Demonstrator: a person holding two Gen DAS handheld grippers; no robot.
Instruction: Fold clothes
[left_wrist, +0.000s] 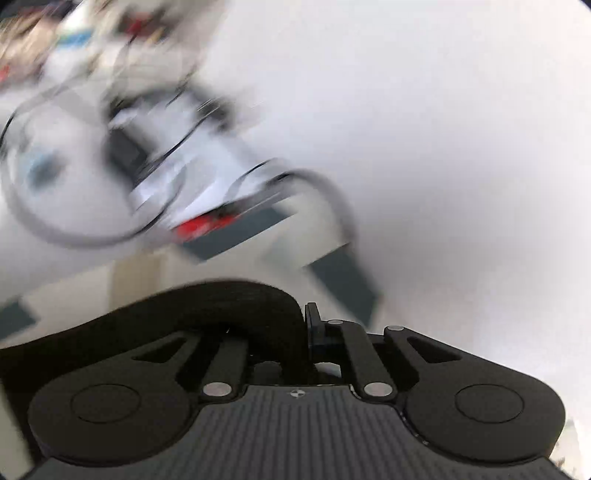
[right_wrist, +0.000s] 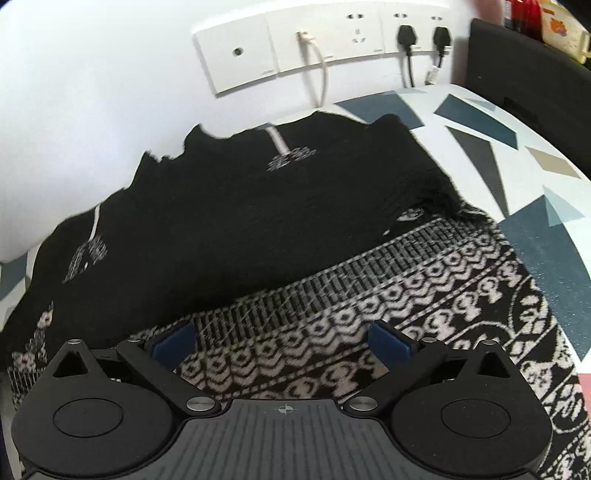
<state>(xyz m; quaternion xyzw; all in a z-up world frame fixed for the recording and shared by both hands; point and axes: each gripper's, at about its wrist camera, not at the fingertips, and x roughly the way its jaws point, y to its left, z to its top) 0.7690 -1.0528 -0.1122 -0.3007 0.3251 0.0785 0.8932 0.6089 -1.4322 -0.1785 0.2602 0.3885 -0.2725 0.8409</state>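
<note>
White wall (right_wrist: 92, 92) behind, carrying a row of socket plates (right_wrist: 332, 40). Two black plugs (right_wrist: 406, 35) seated at the right end, a white cable (right_wrist: 317, 70) hanging from the middle. Bench (right_wrist: 535, 192) patterned in white, teal, grey and tan shapes. Left view blurred: cables, something red (left_wrist: 199, 223).
</note>
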